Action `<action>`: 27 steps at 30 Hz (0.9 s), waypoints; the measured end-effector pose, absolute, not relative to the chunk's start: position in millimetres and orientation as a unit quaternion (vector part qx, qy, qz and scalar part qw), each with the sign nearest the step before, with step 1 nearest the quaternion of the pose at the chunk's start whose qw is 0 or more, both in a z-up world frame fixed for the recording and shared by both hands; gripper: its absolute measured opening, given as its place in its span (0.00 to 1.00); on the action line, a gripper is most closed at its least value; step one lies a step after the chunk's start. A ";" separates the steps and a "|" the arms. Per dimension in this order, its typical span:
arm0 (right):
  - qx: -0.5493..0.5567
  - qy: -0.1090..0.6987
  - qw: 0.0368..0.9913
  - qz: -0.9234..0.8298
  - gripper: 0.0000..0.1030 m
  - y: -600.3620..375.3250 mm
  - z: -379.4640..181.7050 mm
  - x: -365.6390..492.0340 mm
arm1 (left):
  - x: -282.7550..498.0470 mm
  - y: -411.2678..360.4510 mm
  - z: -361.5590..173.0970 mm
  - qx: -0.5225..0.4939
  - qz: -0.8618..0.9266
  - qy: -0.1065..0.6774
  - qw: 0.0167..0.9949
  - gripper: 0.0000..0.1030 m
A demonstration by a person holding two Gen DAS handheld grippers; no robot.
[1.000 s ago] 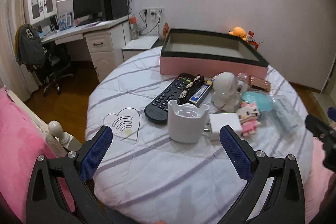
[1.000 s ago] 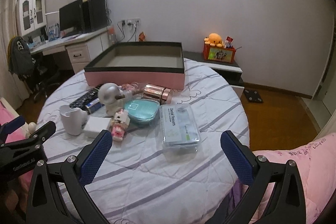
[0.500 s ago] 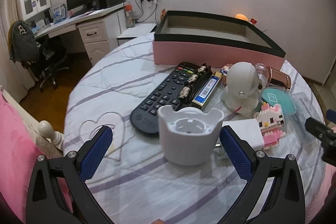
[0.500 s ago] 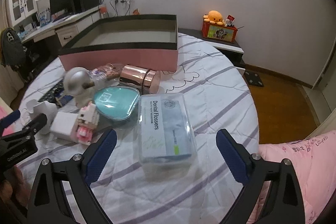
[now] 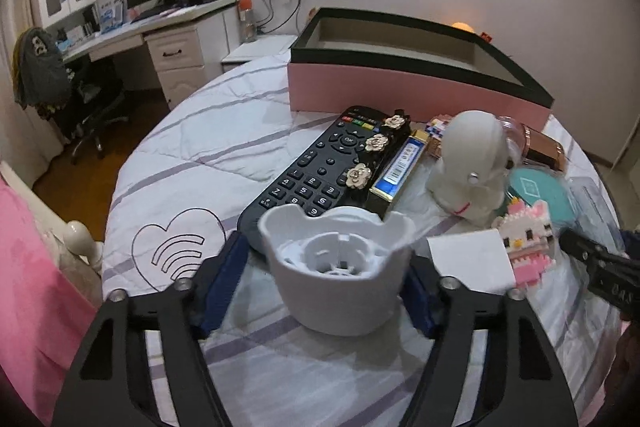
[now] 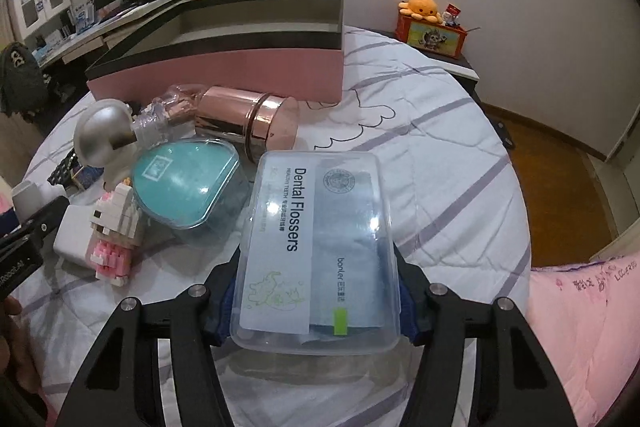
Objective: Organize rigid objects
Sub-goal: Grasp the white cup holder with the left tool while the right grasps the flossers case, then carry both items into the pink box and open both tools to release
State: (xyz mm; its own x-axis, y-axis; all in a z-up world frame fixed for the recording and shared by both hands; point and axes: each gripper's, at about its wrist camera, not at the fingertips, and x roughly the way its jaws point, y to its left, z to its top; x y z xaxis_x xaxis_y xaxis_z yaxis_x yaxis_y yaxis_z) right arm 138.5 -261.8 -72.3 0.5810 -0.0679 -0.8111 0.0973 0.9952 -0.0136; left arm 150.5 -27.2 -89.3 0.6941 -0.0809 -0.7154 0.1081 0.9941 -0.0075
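Left tongs [image 5: 326, 281]: straddling 1 white cup [image 5: 338, 267], right pad touching, left apart | Right tongs [image 6: 316, 311]: clamped on 1 clear "Dental Flossers" box [image 6: 318, 251] | Table [image 6: 440, 155]: 1 pink tray [image 6: 240, 67], 1 remote [image 5: 320, 171]

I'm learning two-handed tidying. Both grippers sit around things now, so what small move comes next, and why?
Probably close the left gripper on the white cup: its pads flank the cup with a gap left. The right gripper already hugs the floss box.

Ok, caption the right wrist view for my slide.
Right gripper fingers closed around the clear Dental Flossers box on the striped bedspread, pink tray behind.
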 end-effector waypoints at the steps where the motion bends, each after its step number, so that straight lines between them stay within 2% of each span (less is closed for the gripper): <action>1: 0.020 0.454 0.889 -0.044 0.59 -262.3 -71.1 137.4 | 147.0 -29.6 -87.5 0.025 -0.064 0.382 0.922 0.54; 11: 0.034 0.431 0.901 -0.034 0.59 -265.2 -46.9 123.6 | 139.0 -21.1 -74.6 0.017 -0.088 0.377 0.922 0.53; 20: 0.037 0.402 0.915 -0.018 0.59 -257.2 -12.3 120.4 | 139.0 -21.8 -36.8 0.004 -0.100 0.356 0.929 0.53; 27: 0.014 0.358 0.934 0.013 0.59 -236.5 37.2 164.0 | 178.5 -30.4 13.9 -0.001 -0.108 0.328 0.939 0.53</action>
State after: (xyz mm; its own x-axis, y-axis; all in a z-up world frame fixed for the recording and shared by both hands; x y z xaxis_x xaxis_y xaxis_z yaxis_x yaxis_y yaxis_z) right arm 164.0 -236.5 37.2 0.7436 0.0353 -0.6677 -0.0146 0.9992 0.0366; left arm 178.5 -30.4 13.9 0.7619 -0.2034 -0.6149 0.2020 0.9767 -0.0727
